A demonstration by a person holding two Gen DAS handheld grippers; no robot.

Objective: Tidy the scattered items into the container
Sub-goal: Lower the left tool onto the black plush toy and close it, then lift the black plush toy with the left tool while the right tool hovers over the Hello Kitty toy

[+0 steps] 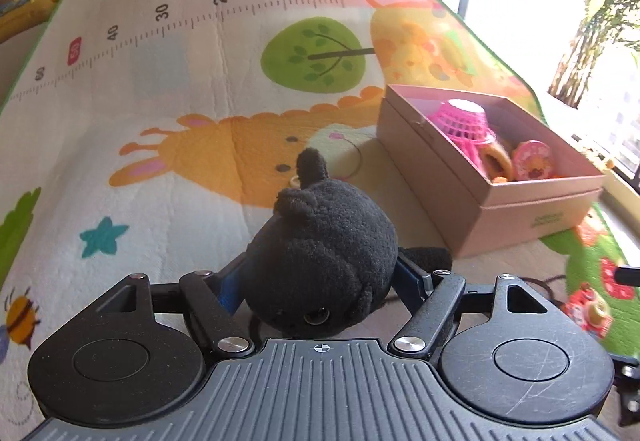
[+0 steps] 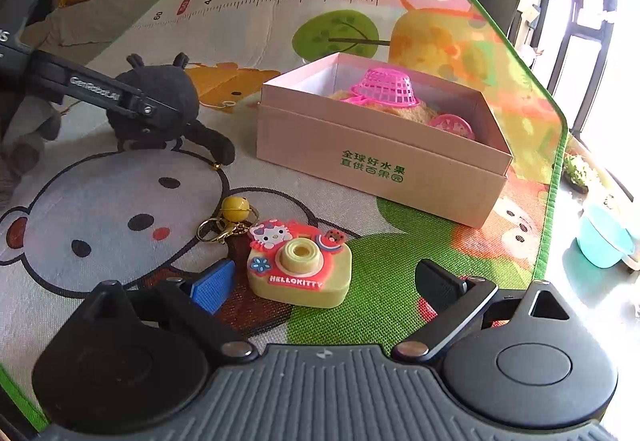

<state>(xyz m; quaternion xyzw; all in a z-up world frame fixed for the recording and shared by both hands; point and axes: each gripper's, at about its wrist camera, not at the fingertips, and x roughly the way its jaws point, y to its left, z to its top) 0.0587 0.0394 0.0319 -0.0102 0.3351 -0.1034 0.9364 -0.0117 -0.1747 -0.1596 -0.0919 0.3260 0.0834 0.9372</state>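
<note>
Nearest my left lens sits the black plush toy, filling the lower middle of the frame between the blue-padded fingers of my left gripper; the jaws are clamped on its round body, the fleece bulging slightly around the pads. It reads as light, soft and squashy, so a grip across the fat middle of the body looks right, not on the thin ear or the dangling limb, which would let it swing. Fleece on ribbed pads should not slip much, though the stuffing may give, so I would keep firm pressure. The pink box lies at the right of that frame, open, with a pink mesh basket and a round pink toy already inside. In the right wrist view, my right gripper stands with jaws wide apart, nothing pressed, and the Hello Kitty toy camera sits on the play mat low in the centre, between the fingers but untouched. That one looks hard, smooth and blocky: I judge its flat sides the best hold. Its keyring and yellow bell trail to the upper left and may drag or snag.
</note>
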